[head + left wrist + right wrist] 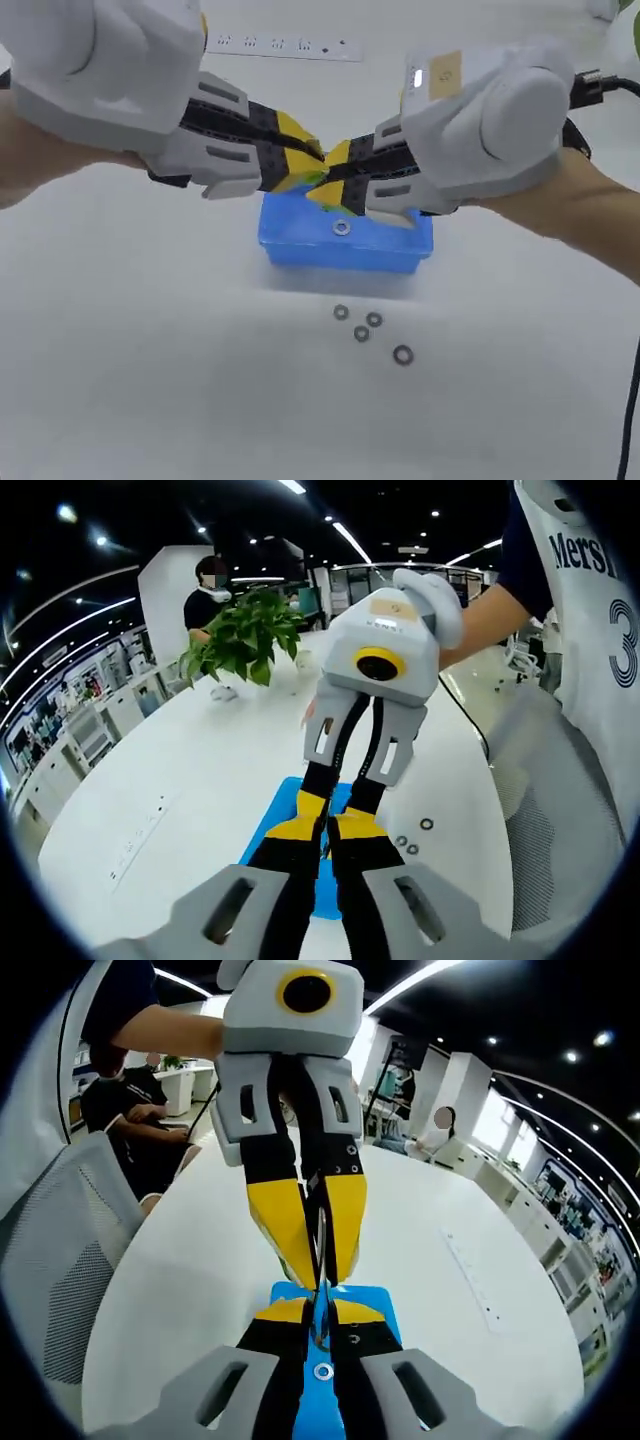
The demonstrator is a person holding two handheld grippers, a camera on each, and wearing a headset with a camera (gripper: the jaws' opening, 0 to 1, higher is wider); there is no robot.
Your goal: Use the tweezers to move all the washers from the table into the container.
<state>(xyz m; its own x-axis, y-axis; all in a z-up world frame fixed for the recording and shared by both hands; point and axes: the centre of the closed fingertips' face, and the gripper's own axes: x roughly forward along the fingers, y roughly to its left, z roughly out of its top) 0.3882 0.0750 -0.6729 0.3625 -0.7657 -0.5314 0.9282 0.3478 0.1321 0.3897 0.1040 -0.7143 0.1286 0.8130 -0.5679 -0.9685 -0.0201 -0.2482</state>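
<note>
Bright, even overhead light
Ceiling strips [347, 538] are glaring in the bending fisheye gripper views; the container [345, 250] is casting a soft shadow on the worktop [150, 380].

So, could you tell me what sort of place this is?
Probably an open-plan office: a long white table, a mesh chair, a potted plant and ceiling strip lights.

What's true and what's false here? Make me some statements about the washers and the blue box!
1. Four washers lie loose on the table. True.
2. The blue container is empty. False: one washer lies inside.
3. The left gripper and right gripper meet tip to tip above the container. True.
4. The loose washers lie behind the container. False: they lie in front, nearer the person.
</note>
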